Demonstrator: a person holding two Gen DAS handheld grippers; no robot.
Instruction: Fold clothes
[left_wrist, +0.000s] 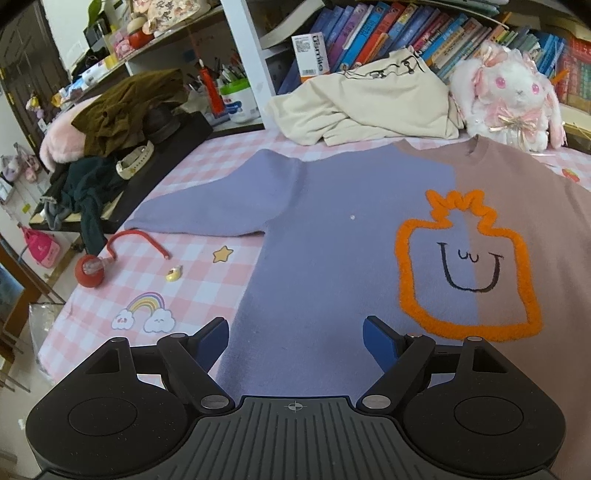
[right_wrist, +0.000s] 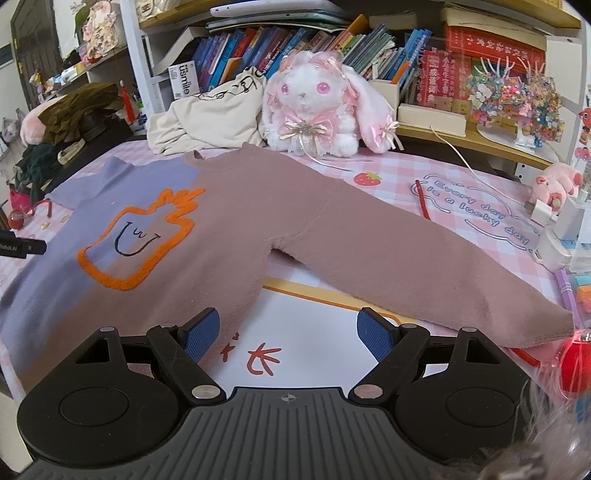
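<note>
Two grippers frame what we see, both with blue-padded fingers spread wide and nothing between them. Our left gripper (left_wrist: 295, 334) hangs over the lower hem region of the half-lilac, half-dusty-pink fuzzy sweater (left_wrist: 351, 236), which lies flat and face-up on the pink-and-white checked tablecloth (left_wrist: 140, 273); the lilac body fills the gap ahead of its fingers, and the lilac sleeve stretches away to the left. We cannot quite tell whether the fingertips touch the knit or hover just above it. Our right gripper (right_wrist: 288, 330) sits at the sweater's (right_wrist: 258, 206) pink side: its left finger (right_wrist: 201, 332) overlaps the pink hem edge, while its right finger (right_wrist: 375, 332) is over the bare white mat, with the pink sleeve running out diagonally just beyond to the right. An orange fuzzy outline with a stitched smiling face (left_wrist: 469, 266) marks the chest. Behind the collar lie a crumpled cream garment (left_wrist: 365, 107) and a white-and-pink plush rabbit (right_wrist: 317, 103). Left of the lilac sleeve, a red ball with a curved red cord (left_wrist: 90, 271) rests on the cloth.
</note>
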